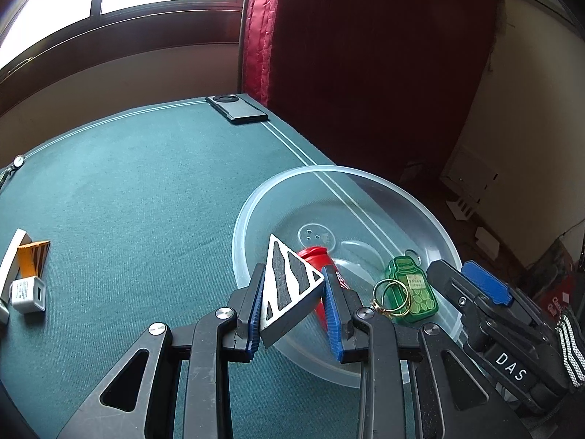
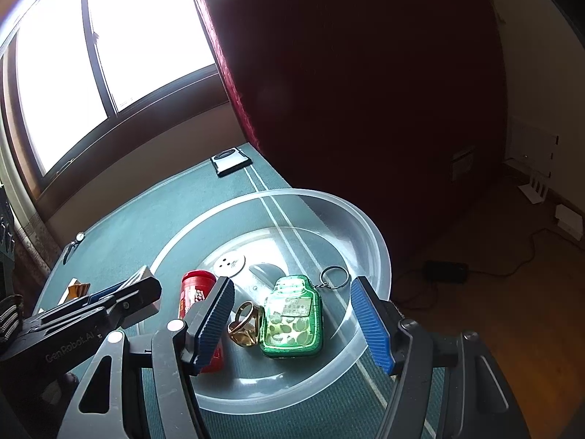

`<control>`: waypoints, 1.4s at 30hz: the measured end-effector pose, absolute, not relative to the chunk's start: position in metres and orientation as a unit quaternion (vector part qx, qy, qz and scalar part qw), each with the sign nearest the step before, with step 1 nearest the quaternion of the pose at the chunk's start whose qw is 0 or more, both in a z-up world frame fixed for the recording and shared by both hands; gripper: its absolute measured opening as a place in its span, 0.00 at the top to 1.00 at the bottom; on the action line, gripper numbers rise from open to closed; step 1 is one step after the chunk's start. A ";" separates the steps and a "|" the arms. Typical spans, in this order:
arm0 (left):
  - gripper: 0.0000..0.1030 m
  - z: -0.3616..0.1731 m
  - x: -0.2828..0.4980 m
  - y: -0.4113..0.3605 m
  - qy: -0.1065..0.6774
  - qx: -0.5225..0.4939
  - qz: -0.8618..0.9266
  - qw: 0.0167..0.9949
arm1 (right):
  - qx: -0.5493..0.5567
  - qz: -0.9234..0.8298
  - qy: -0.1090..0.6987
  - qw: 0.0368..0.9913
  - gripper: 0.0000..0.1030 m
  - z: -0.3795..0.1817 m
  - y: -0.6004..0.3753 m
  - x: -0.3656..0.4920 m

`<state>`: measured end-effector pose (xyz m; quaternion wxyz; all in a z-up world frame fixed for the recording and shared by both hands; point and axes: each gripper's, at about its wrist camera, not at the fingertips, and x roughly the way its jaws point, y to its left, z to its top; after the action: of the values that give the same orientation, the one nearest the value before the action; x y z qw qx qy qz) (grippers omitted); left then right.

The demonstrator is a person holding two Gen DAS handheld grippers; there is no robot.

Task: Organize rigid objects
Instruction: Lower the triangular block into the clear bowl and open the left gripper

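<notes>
My left gripper (image 1: 292, 300) is shut on a white triangular block with black stripes (image 1: 289, 285), held over the near rim of a clear plastic bowl (image 1: 365, 179). In the bowl lie a red can (image 1: 316, 256), a green bottle-shaped keychain (image 1: 415, 289) and gold rings (image 1: 391, 298). My right gripper (image 2: 292, 325) is open and empty above the same bowl (image 2: 365, 226), over the green keychain (image 2: 292, 316) and gold rings (image 2: 245, 325), with the red can (image 2: 195, 289) to its left. The left gripper and its block (image 2: 140, 278) show at the left of the right wrist view.
The bowl sits on a green cloth table (image 1: 128, 190) near its right edge. A black phone (image 1: 237, 108) lies at the far corner. A white charger (image 1: 29, 294) and an orange and white box (image 1: 33, 252) lie at the left. A dark red curtain (image 1: 365, 55) hangs behind.
</notes>
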<state>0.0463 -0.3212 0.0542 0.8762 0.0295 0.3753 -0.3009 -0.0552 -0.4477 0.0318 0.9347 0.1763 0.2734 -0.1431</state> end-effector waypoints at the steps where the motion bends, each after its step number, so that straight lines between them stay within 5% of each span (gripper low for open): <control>1: 0.70 0.054 0.047 -0.322 0.375 0.029 -0.301 0.876 | 0.176 -0.143 0.273 0.935 0.32 0.032 -0.447 -0.055; 6: 0.53 0.055 0.047 -0.315 0.376 0.017 -0.298 0.877 | 0.174 -0.144 0.273 0.935 0.32 0.032 -0.445 -0.056; 42: 0.45 0.049 0.027 -0.270 0.392 -0.004 -0.270 0.879 | 0.145 -0.143 0.271 0.941 0.32 0.031 -0.429 -0.057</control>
<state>0.0265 -0.2703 0.0493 0.8794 -0.0039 0.3920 -0.2700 -0.0571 -0.4293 0.0310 0.9407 0.1448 0.2714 -0.1428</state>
